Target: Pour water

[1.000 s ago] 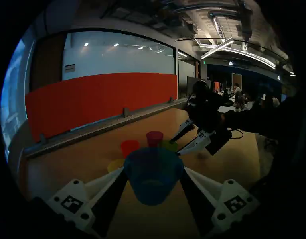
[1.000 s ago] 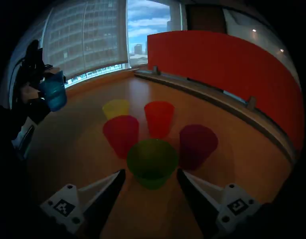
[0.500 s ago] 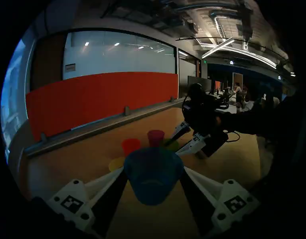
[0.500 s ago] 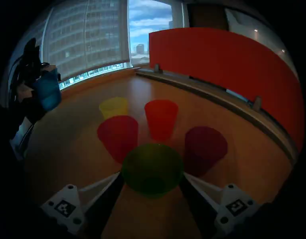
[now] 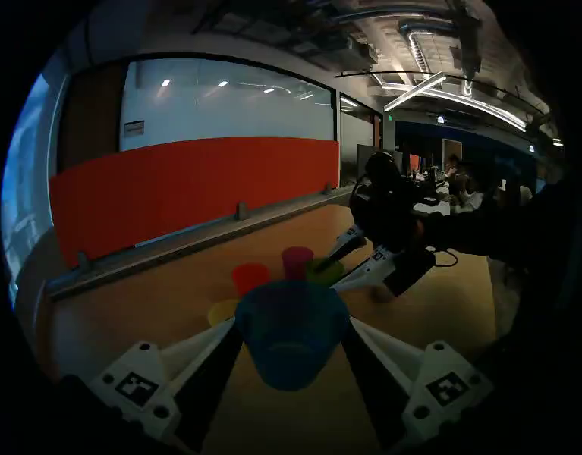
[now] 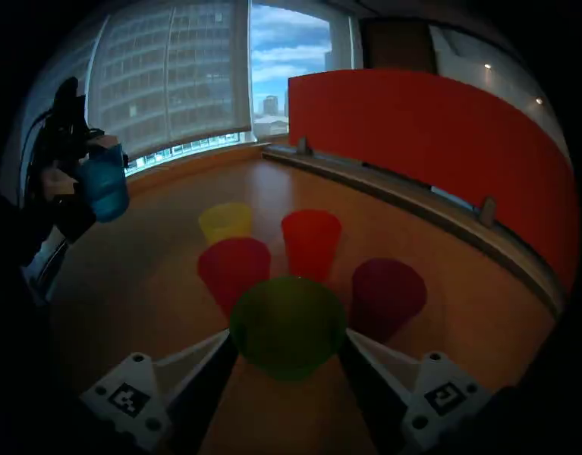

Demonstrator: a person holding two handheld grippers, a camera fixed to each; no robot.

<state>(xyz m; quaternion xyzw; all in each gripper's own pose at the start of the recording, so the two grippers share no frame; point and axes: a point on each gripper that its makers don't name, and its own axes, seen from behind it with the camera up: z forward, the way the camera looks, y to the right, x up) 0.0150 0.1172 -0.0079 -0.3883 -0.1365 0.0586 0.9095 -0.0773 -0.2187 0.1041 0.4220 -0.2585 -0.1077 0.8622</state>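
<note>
The left gripper (image 5: 292,326) is clamped on a blue cup (image 5: 291,353), held upright above the table (image 5: 177,303). The right gripper (image 6: 288,335) has its fingers against both sides of a green cup (image 6: 288,318), seemingly gripping it; whether that cup is off the table is unclear. Just beyond it, yellow (image 6: 225,221), red (image 6: 234,269), orange (image 6: 311,239) and maroon (image 6: 387,292) cups stand close together.

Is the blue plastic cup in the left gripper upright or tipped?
Upright: the blue plastic cup sits between the left gripper fingers, wide open rim up, narrow base down.
</note>
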